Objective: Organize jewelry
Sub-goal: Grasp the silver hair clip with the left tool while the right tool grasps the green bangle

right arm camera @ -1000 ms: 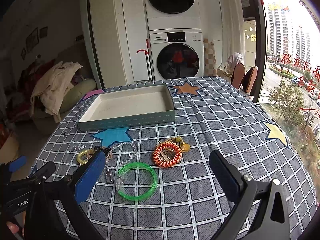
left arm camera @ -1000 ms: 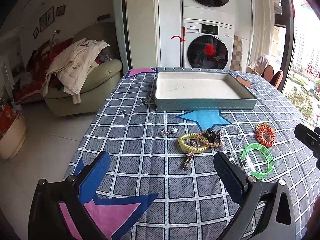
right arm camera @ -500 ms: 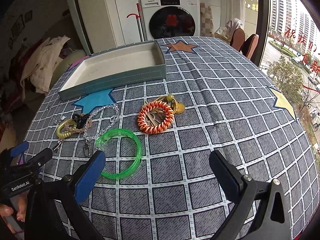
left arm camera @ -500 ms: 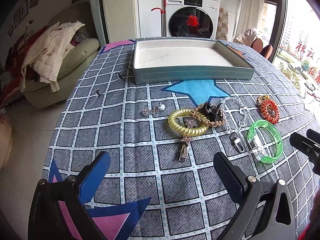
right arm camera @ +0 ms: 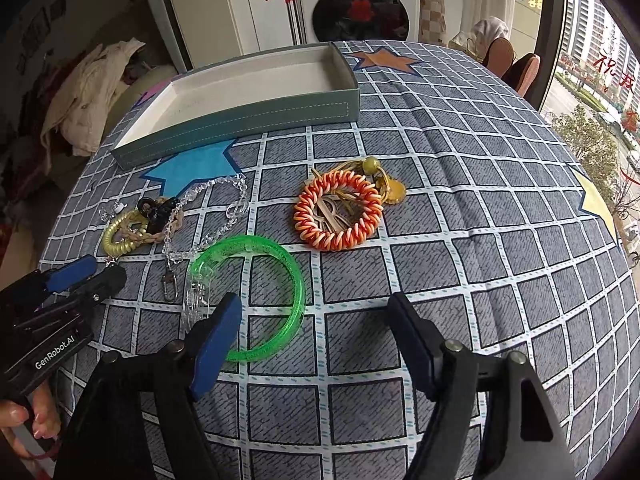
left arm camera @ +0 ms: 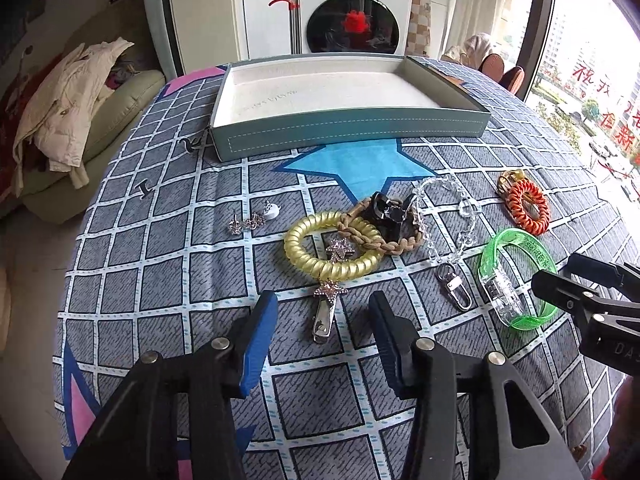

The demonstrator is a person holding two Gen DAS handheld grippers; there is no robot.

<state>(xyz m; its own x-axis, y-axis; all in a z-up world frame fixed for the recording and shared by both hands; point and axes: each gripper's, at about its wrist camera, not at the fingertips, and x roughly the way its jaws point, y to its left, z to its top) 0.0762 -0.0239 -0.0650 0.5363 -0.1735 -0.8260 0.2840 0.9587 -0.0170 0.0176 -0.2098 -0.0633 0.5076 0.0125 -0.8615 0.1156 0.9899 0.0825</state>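
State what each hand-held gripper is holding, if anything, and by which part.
Nothing is held. The left hand-held gripper has been closing, open over the silver star-studded hair clip; the right hand-held gripper likewise, beside the translucent green plastic bangle.

A white front-loading washing machine (left arm camera: 352, 16) with a dark round door stands against the far wall, set between white cabinet panels (left arm camera: 208, 12). A red-handled pole (left arm camera: 295, 12) leans beside it. To the left, a pale green upholstered armchair (left arm camera: 108, 120) carries a heap of cream clothing (left arm camera: 68, 96). On the right, a tall dark-framed window (right arm camera: 592, 60) lets in bright daylight, with trees and high-rise buildings outside. Two brown chair backs (right arm camera: 516, 60) stand near it. The surface wears a grey checked cloth (right arm camera: 460, 184) with coloured stars.
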